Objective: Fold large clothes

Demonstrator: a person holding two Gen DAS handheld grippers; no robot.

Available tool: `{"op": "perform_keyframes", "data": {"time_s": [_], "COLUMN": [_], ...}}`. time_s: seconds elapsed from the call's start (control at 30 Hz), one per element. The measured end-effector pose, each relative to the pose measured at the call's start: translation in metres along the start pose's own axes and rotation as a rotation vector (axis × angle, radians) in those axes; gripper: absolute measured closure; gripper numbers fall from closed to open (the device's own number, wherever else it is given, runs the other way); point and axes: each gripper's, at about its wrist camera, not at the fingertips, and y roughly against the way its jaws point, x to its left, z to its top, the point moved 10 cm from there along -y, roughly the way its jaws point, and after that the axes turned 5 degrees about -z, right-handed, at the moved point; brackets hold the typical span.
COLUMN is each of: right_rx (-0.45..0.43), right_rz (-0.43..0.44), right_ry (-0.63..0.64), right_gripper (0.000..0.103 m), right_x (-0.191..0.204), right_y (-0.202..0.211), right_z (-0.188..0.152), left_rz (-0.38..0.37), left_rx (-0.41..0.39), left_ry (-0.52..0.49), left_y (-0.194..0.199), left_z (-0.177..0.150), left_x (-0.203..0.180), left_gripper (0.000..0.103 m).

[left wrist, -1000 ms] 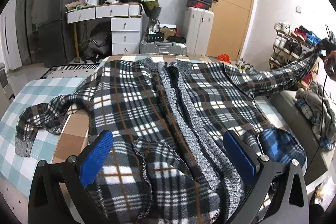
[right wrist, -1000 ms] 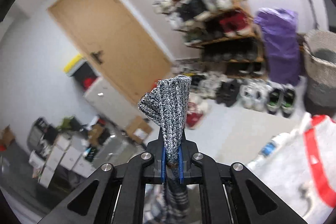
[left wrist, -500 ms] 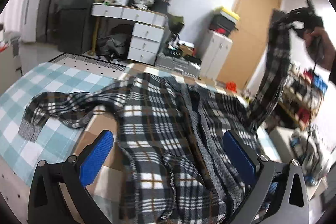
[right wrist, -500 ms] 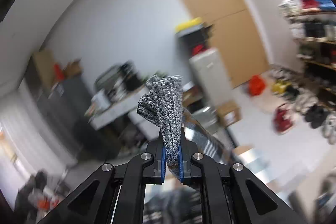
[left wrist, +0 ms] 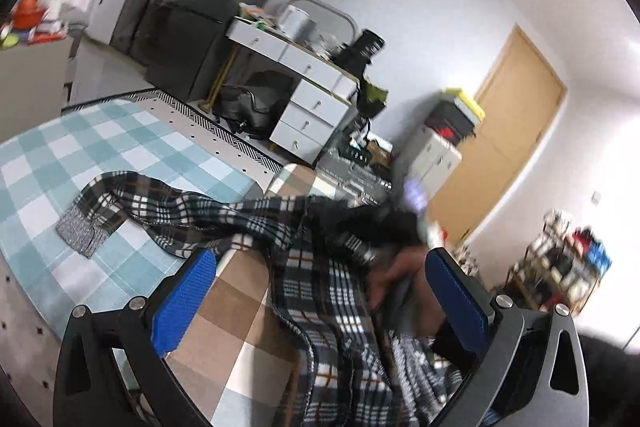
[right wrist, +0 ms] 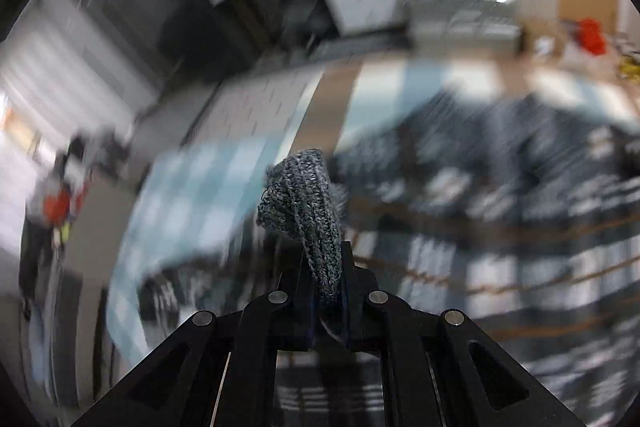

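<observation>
A large black, white and brown plaid jacket [left wrist: 320,291] lies spread on a bed with a teal and brown checked cover [left wrist: 120,155]. Its left sleeve stretches out to the left and ends in a grey knit cuff [left wrist: 80,231]. My left gripper [left wrist: 320,303] hangs open low over the jacket's near edge, its blue pads [left wrist: 184,303] gripping nothing. A hand [left wrist: 400,279] brings the right gripper, blurred, across the jacket. In the right wrist view my right gripper [right wrist: 326,291] is shut on the other sleeve's grey knit cuff [right wrist: 304,211], tilted down over the blurred jacket [right wrist: 500,207].
Beyond the bed stand a white desk with drawers [left wrist: 312,95], a dark fridge [left wrist: 200,7], a black bag [left wrist: 248,107] on the floor, stacked boxes [left wrist: 448,131] and a wooden door [left wrist: 508,131]. A shoe rack [left wrist: 568,263] is at the right.
The right gripper has swung its held sleeve from far out at the right, up and over, then down across the jacket. The left gripper's view has rolled and shifted leftward.
</observation>
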Motion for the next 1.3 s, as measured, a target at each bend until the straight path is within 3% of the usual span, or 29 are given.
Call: {"op": "perform_keyframes", "data": {"time_s": [0.1, 0.13, 0.17, 0.23, 0.37, 0.47, 0.57, 0.63, 0.7, 0.87, 0.9, 0.97, 1.03, 1.1, 1.23, 1.3], "right_rx": [0.042, 0.037, 0.038, 0.026, -0.053, -0.132, -0.214, -0.248, -0.174, -0.039, -0.001, 0.081, 0.131, 0.073, 0.085, 0.043], "right_rz": [-0.037, -0.023, 0.049, 0.121, 0.288, 0.314, 0.204, -0.02, -0.227, -0.449, -0.468, -0.43, -0.422, -0.418, -0.367, -0.349], "right_ry": [0.093, 0.1, 0.102, 0.109, 0.159, 0.139, 0.099, 0.054, 0.025, 0.023, -0.004, -0.017, 0.024, 0.068, 0.02, 0.005], "right_gripper": [0.083, 0.068, 0.037, 0.007, 0.007, 0.007, 0.007, 0.007, 0.007, 0.011, 0.014, 0.03, 0.033, 0.033, 0.032, 0.032], "right_x": [0.012, 0.019, 0.023, 0.028, 0.028, -0.011, -0.075, -0.157, -0.226, -0.332, -0.351, -0.364, -0.368, -0.37, -0.379, -0.378], "right_y": [-0.014, -0.012, -0.005, 0.01, 0.068, 0.112, 0.138, 0.146, 0.134, 0.103, 0.096, 0.085, 0.071, 0.08, 0.087, 0.102], "right_z": [-0.027, -0.025, -0.031, -0.038, -0.047, -0.041, -0.027, -0.017, -0.02, -0.037, -0.046, -0.062, -0.083, -0.093, -0.108, -0.106], "left_rz": [-0.013, -0.019, -0.023, -0.031, -0.044, -0.04, -0.021, -0.011, -0.001, 0.031, 0.039, 0.054, 0.065, 0.068, 0.081, 0.092], "left_rx": [-0.008, -0.004, -0.001, 0.0, -0.014, -0.003, 0.033, 0.066, 0.088, 0.135, 0.143, 0.159, 0.175, 0.187, 0.207, 0.201], "left_ry": [0.039, 0.039, 0.036, 0.014, -0.039, -0.082, -0.121, -0.143, -0.166, -0.224, -0.244, -0.288, -0.322, -0.335, -0.328, -0.331], "left_y": [0.0, 0.0, -0.001, -0.001, 0.004, 0.0, -0.01, -0.019, -0.025, -0.04, -0.044, -0.05, -0.055, -0.058, -0.059, -0.058], "left_z": [0.002, 0.001, 0.0, -0.002, -0.005, -0.011, -0.019, -0.026, -0.033, -0.053, -0.057, -0.063, -0.068, -0.071, -0.073, -0.071], "left_x": [0.004, 0.003, 0.001, -0.005, -0.017, -0.023, -0.026, -0.029, -0.034, -0.048, -0.051, -0.056, -0.059, -0.059, -0.056, -0.054], "left_gripper": [0.001, 0.001, 0.001, 0.001, 0.001, 0.001, 0.001, 0.001, 0.001, 0.001, 0.001, 0.001, 0.001, 0.001, 0.001, 0.001]}}
